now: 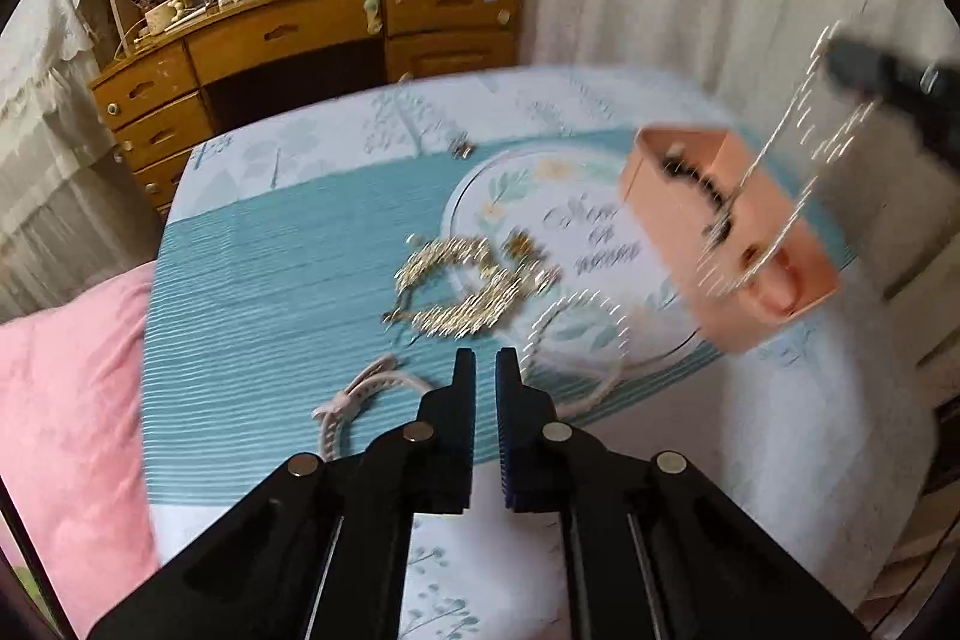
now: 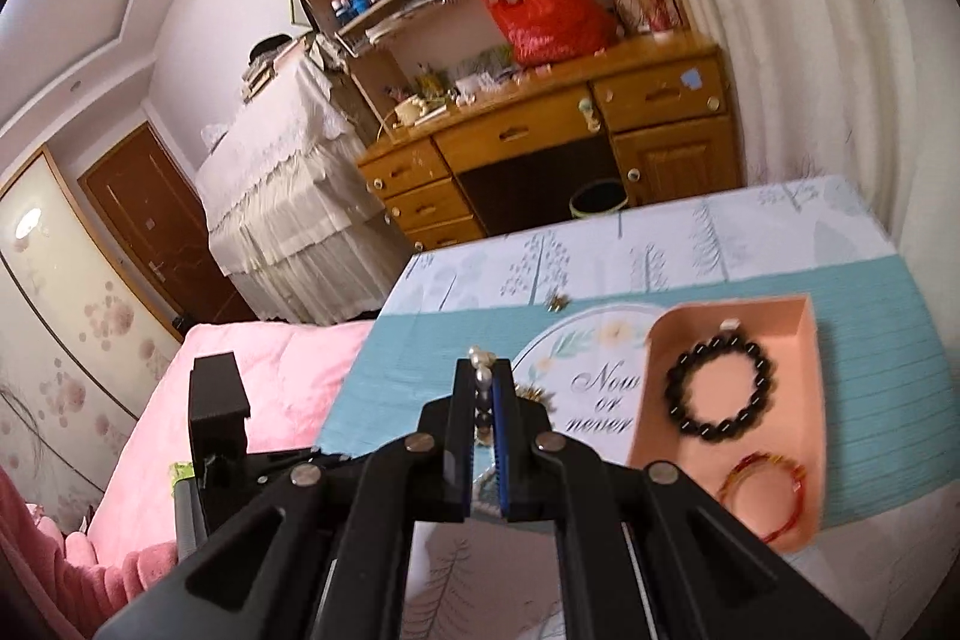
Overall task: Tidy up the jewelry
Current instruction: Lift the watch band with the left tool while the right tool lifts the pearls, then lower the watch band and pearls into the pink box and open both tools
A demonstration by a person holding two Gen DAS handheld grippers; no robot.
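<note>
The left wrist view is taken from just behind the left tool [image 1: 486, 358], looking down and forward, close over the counter [image 1: 270, 292]. The right wrist view is taken from behind the right tool [image 2: 483, 370], held higher and further back. The pink tray [image 1: 678, 220] [image 2: 798, 340], the round mat [image 1: 522, 208] [image 2: 576, 334] and the wooden desk [image 1: 300, 34] [image 2: 540, 130] are shared by both views.

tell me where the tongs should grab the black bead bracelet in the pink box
Grip the black bead bracelet across one side of its ring, coming straight down from above. It lies flat on the floor of the open-topped pink box, so a finger likely fits inside the loop; the near side sits clear of the walls.
</note>
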